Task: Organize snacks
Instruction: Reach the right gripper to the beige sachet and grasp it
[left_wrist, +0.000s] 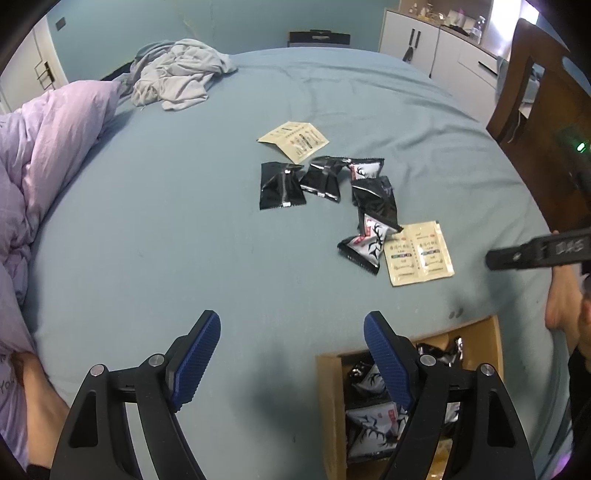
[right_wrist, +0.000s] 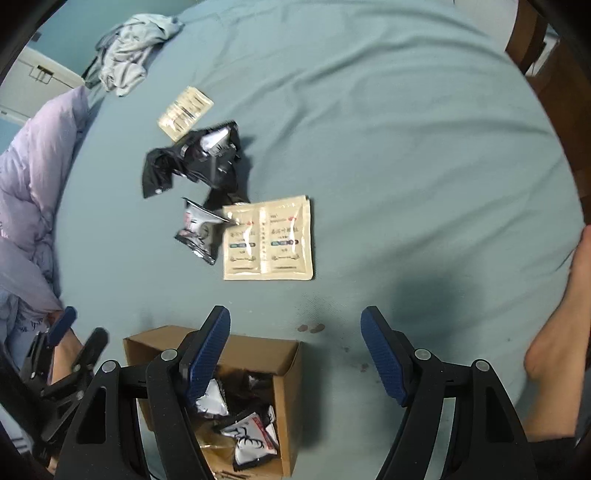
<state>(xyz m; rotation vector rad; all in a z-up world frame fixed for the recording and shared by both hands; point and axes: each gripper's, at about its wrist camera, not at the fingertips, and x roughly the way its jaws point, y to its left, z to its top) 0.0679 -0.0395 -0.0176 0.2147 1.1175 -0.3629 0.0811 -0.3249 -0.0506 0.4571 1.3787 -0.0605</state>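
Right wrist view shows you between picks: some packets already lie in the cardboard box (right_wrist: 284, 354) at the near edge of the bed (right_wrist: 406, 147), and the rest lie farther out. Your right gripper (right_wrist: 295, 354) hangs spread and empty, tilted steeply down; the beige sachet (right_wrist: 269, 240) is nearest, so reach forward. Your left gripper (left_wrist: 291, 362) is likewise open with nothing in it, left of the box.
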